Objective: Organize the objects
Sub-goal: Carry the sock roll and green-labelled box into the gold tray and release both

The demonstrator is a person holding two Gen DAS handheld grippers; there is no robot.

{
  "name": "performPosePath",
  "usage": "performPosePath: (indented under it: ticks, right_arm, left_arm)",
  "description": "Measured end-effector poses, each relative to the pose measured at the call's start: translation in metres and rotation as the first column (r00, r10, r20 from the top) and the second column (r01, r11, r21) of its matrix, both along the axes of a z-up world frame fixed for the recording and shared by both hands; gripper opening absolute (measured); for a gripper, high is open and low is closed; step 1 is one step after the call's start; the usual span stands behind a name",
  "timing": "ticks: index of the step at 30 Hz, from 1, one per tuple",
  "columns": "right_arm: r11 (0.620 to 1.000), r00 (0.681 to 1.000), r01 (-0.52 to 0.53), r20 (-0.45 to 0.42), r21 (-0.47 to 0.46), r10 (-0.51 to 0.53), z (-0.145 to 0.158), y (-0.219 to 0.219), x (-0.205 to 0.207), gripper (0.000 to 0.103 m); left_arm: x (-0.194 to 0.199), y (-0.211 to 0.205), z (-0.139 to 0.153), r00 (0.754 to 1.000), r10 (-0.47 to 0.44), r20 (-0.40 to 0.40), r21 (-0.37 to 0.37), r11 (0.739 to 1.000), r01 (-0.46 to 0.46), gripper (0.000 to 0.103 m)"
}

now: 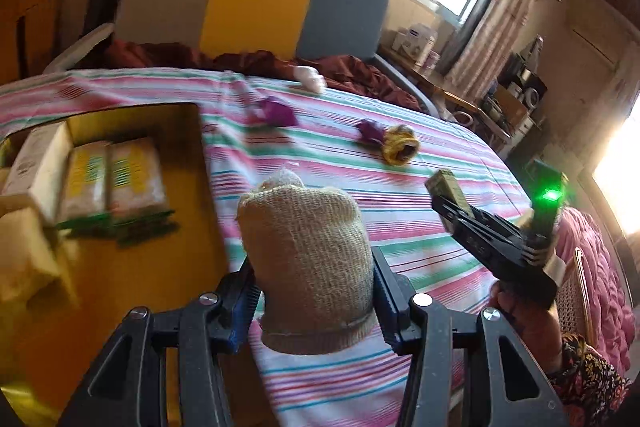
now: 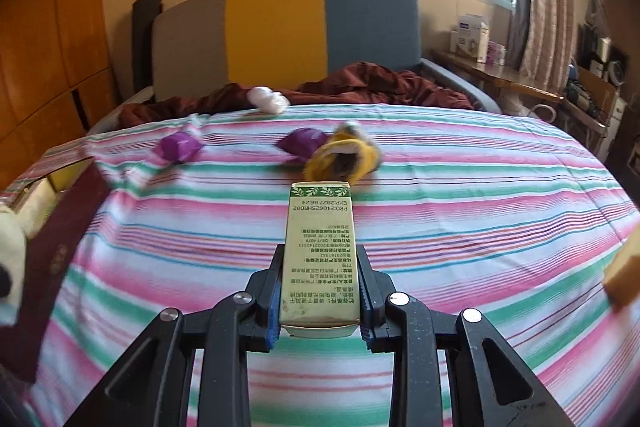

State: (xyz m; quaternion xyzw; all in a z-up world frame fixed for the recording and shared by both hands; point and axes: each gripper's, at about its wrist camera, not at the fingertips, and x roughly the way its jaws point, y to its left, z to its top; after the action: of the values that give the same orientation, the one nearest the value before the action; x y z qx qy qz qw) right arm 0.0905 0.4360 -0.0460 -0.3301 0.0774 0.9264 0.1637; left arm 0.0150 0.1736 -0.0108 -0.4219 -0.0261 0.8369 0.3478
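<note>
Both grippers loaded, mid-carry over the bed [image 2: 460, 195].

- Left gripper [image 1: 314, 291]: fingers clamped on a rolled beige knit sock [image 1: 308, 259], held upright off the striped sheet, near the bed's left edge. My read: it's heading for the yellow box [image 1: 132, 287].
- Right gripper [image 2: 320, 301]: fingers clamped on a slim green carton [image 2: 318, 251], printed side up, held above the middle of the bed. In the left wrist view the same carton pokes out of the fingers over the bed's right side, with the person's hand [image 1: 524, 311] below.

Yellow box sits at the bed's left edge. Already inside: two yellow-and-green packs [image 1: 114, 179] side by side, and a white carton [image 1: 34, 163] against the far wall. Something pale at the near left corner, too blurred to tell.

Still loose on the sheet:
- purple pouch [image 2: 178, 147], towards the head-end left
- second purple pouch [image 2: 302, 143], touching a yellow knit roll [image 2: 344, 157], mid-bed towards the head end
- white bundle [image 2: 268, 99] at the head end, up against the dark red blanket [image 2: 380, 83]

Progress estimate: around halfway or a bit under. Three items boxed, two in hand, four left on the bed. That assumes everything goes in the one box, which the frames don't confirm. Box has plenty of bare floor on the near side, so room isn't a constraint.
</note>
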Motion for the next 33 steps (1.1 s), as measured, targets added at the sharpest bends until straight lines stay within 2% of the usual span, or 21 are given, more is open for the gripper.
performPosePath:
  ticks: [5,10,17,22,24,27,33]
  right_arm:
    - [0.997,0.998,-0.065,-0.018,-0.037,0.064,0.008,-0.033,0.000,0.030]
    - [0.988,0.988,-0.148,-0.061,-0.053,0.145,0.025,-0.069,-0.005,0.030]
    - [0.958,0.956,-0.279,-0.116,-0.065,0.271,0.050,-0.124,-0.012,0.030]
    - [0.932,0.929,-0.357,-0.126,-0.053,0.349,0.058,-0.159,-0.015,0.030]
    - [0.923,0.919,-0.383,-0.118,-0.047,0.376,0.058,-0.172,-0.015,0.030]
    - [0.909,0.907,-0.414,-0.104,-0.045,0.407,0.056,-0.186,-0.017,0.030]
    - [0.877,0.878,-0.478,-0.058,-0.049,0.476,0.048,-0.212,-0.023,0.030]
  left_arm:
    - [-0.013,-0.036,-0.005,0.997,0.073,0.034,0.005,0.997,-0.073,0.051]
    - [-0.028,-0.064,-0.014,0.988,0.140,0.070,-0.024,0.990,-0.139,0.051]
    - [-0.057,-0.088,-0.027,0.974,0.194,0.114,-0.087,0.979,-0.185,0.052]
    - [-0.073,-0.099,-0.027,0.960,0.259,0.102,-0.136,0.960,-0.244,0.057]
    - [-0.073,-0.105,-0.024,0.957,0.272,0.100,-0.119,0.958,-0.260,0.061]
    - [-0.069,-0.119,-0.014,0.950,0.300,0.083,-0.046,0.954,-0.297,0.061]
    - [-0.046,-0.157,-0.001,0.897,0.442,0.011,0.036,0.896,-0.442,0.061]
